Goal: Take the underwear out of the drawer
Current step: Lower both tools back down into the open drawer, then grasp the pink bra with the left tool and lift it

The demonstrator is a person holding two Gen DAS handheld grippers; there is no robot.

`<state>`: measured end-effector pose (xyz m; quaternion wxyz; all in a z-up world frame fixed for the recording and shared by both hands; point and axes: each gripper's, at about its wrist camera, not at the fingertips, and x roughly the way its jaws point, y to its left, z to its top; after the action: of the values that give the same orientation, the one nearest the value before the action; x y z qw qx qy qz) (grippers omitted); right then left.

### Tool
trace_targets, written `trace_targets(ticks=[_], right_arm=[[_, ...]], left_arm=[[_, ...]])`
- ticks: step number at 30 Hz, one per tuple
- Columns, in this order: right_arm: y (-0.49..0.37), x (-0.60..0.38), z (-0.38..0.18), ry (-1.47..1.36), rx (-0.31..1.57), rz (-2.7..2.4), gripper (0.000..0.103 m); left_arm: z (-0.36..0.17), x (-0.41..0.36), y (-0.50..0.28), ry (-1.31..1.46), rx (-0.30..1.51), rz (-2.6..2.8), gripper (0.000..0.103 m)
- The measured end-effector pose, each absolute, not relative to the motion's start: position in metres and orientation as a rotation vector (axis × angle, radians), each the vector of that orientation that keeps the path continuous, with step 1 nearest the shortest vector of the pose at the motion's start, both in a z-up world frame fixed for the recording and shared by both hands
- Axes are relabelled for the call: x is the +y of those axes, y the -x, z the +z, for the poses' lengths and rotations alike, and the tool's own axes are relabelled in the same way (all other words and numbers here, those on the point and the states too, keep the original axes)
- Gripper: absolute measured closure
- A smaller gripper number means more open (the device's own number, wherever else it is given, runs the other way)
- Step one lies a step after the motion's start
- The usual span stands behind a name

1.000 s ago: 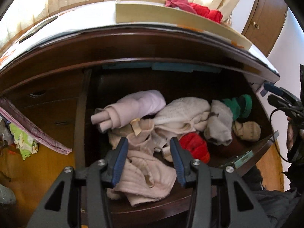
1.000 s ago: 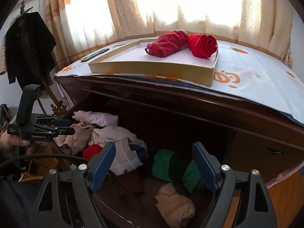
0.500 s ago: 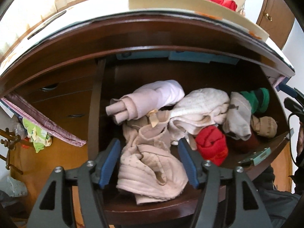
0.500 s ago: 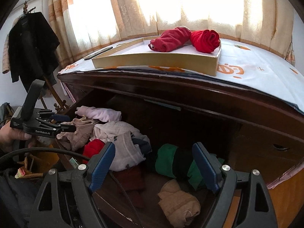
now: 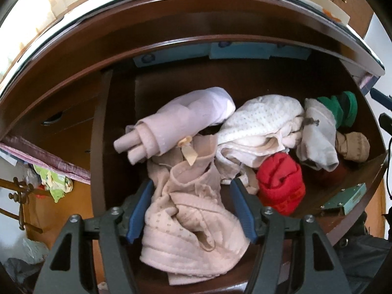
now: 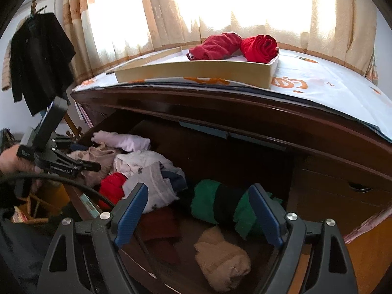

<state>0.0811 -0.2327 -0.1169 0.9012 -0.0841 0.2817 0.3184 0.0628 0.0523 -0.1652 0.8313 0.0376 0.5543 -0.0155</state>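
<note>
The dark wooden dresser (image 6: 245,117) stands below a curtained window, with its drawer (image 5: 117,127) pulled out and filled with loose garments. A shallow cardboard tray (image 6: 196,72) rests on the covered dresser top and holds two red rolled garments (image 6: 235,45) side by side at its right end. A black coat (image 6: 39,58) hangs at the left of the right wrist view. The left gripper (image 5: 192,210) points steeply down into the drawer; its jaws are open and straddle the beige underwear (image 5: 193,225), which lies crumpled at the front left of the drawer, with the blue pads just beside the cloth on either side; whether either pad touches it cannot be told. The right gripper (image 6: 198,214) hovers over the right part of the drawer with its jaws wide open and nothing between them. Behind the beige underwear lies a pale lilac rolled garment (image 5: 181,122), with a white dotted garment (image 5: 259,125) to its right. A red rolled garment (image 5: 281,183) sits just right of the left gripper. A green and black roll (image 6: 227,205) and a tan bundle (image 6: 223,262) lie toward the right end.
</note>
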Motion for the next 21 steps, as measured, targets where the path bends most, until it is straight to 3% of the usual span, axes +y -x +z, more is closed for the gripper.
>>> trace_targets(ticks=[8, 13, 21], right_arm=[[-0.071, -0.24, -0.098, 0.191, 0.53, 0.662, 0.017], [-0.074, -0.239, -0.095, 0.261, 0.526, 0.653, 0.017], [-0.088, -0.246, -0.104, 0.365, 0.568, 0.602, 0.017]], left_arm=[[-0.17, 0.046, -0.065, -0.145, 1.186, -0.053, 0.04], [-0.168, 0.05, -0.061, -0.159, 1.168, -0.052, 0.064], [-0.16, 0.06, -0.051, -0.129, 1.116, -0.075, 0.079]])
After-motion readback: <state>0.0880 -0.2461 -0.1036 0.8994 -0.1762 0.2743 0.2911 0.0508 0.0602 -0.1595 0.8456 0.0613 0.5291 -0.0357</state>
